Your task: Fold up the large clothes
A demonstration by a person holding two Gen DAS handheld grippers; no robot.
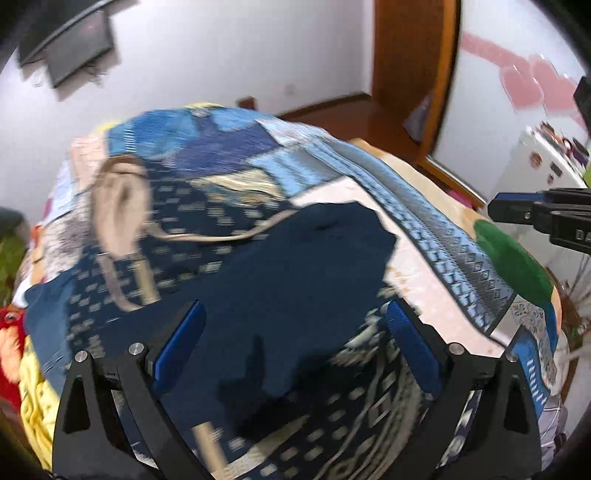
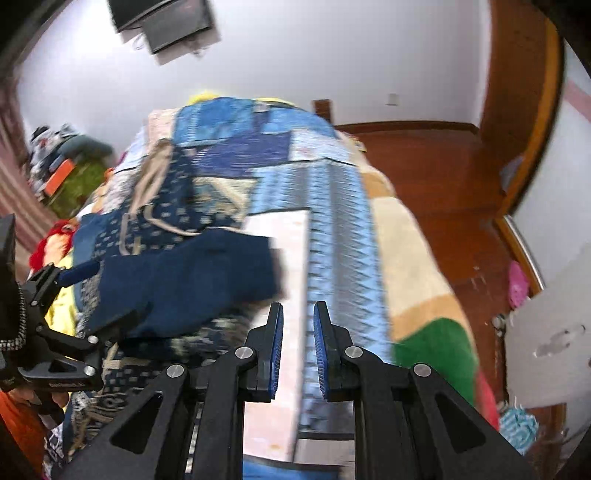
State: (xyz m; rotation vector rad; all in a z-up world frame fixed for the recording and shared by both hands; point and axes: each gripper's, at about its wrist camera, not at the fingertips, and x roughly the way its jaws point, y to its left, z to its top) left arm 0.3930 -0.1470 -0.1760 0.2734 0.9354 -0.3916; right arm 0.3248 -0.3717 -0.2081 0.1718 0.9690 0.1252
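Observation:
A large dark navy garment [image 1: 295, 273] with beige patterned trim lies spread on a bed covered by a blue patchwork blanket [image 1: 436, 236]. My left gripper [image 1: 295, 314] is wide open just above the navy cloth, holding nothing. In the right wrist view the navy garment [image 2: 184, 280] lies left of centre, and my right gripper [image 2: 298, 314] hovers over the blanket [image 2: 332, 240] to its right, jaws nearly closed with a narrow gap and nothing between them. The left gripper [image 2: 79, 273] shows at the left edge there. The right gripper's body shows in the left view, its fingertips cut off.
A pile of red and yellow clothes [image 1: 14, 332] lies at the bed's left side. A wooden floor [image 2: 443, 177] and wooden door frame [image 2: 524, 110] are to the right. A dark screen [image 2: 166, 22] hangs on the white wall behind.

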